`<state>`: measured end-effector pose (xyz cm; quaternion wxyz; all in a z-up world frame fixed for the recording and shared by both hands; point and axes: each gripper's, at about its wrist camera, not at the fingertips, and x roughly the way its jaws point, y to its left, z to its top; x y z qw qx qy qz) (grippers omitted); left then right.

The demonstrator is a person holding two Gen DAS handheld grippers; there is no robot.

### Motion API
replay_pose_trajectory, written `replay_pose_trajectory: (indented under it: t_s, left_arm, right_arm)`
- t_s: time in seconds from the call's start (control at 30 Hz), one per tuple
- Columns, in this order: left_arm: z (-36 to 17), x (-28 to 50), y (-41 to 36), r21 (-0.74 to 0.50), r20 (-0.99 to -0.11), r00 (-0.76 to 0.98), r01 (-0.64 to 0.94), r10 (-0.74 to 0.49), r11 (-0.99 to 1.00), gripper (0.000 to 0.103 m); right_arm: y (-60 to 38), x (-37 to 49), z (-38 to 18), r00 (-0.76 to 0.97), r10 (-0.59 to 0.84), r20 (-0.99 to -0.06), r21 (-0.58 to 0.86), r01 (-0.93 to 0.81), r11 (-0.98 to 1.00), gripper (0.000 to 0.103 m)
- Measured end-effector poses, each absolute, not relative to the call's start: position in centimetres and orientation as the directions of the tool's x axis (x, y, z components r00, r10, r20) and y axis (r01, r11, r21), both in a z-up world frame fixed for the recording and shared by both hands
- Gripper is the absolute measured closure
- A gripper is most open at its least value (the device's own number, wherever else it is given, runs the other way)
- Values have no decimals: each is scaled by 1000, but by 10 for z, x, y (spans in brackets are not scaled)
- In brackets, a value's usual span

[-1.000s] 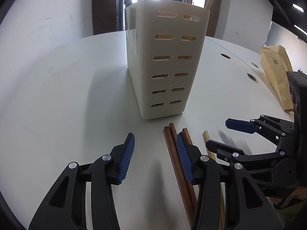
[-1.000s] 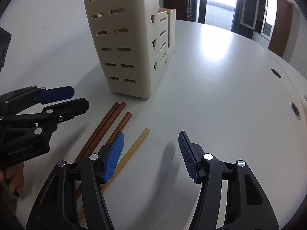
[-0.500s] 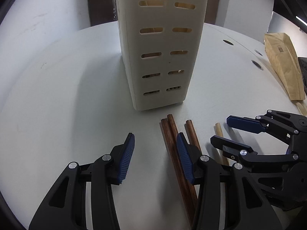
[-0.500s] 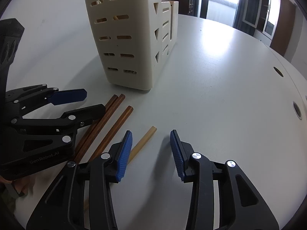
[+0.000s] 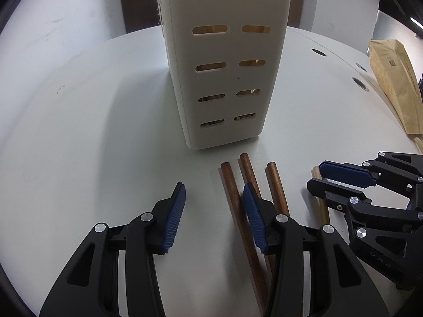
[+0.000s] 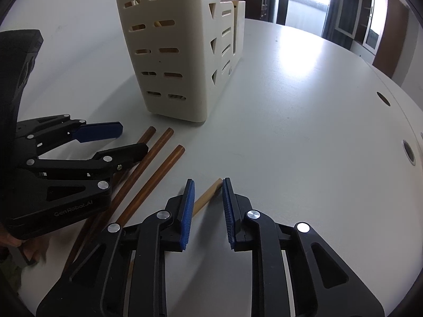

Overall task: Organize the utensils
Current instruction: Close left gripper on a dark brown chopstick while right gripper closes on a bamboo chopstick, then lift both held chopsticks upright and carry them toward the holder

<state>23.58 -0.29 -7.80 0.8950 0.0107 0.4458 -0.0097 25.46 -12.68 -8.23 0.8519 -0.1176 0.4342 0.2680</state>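
A cream slotted utensil holder (image 5: 224, 66) stands upright on the white table, also in the right wrist view (image 6: 169, 52), with pale sticks inside. Three dark brown chopsticks (image 5: 235, 198) lie side by side in front of it, seen too in the right wrist view (image 6: 148, 174). A pale chopstick (image 6: 207, 195) lies to their right. My left gripper (image 5: 214, 203) is open, low over the table, its right finger resting on the brown chopsticks. My right gripper (image 6: 207, 206) is half closed, its pads on either side of the pale chopstick's end, not clamped.
A brown paper bag (image 5: 394, 84) lies at the table's right edge. Cable holes (image 6: 408, 153) dot the table's far right. A doorway and cabinets (image 6: 351, 18) stand behind the table.
Both grippers have moved forward toward the holder. The right gripper's jaws have narrowed around the pale chopstick's end. The left gripper stays open.
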Motion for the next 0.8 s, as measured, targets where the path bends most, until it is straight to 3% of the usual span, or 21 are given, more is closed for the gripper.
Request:
replay_pose_trajectory:
  t_s: [0.13,0.2,0.5,0.8]
  left_arm:
    - [-76,237,-5,29,-809,588,38,1,999,85]
    - [-76,239,-6,36,-812,584,41,5,999,92]
    - [-76,239,-5,41,-809,588,36,12,999,96]
    - [-47,222,-2,-5,-736,676,29,-23,1000,96]
  right_arm:
    - [-128,258,-82,469,358,-808,37,-565,824,90]
    - [-128,258,-83,465,358,-810,37,-568,822,92]
    - [-128,258,-82,465,358,-809,34,-573,819,96]
    - [-140,251,-59,527,405,-747,64,-550,833,96]
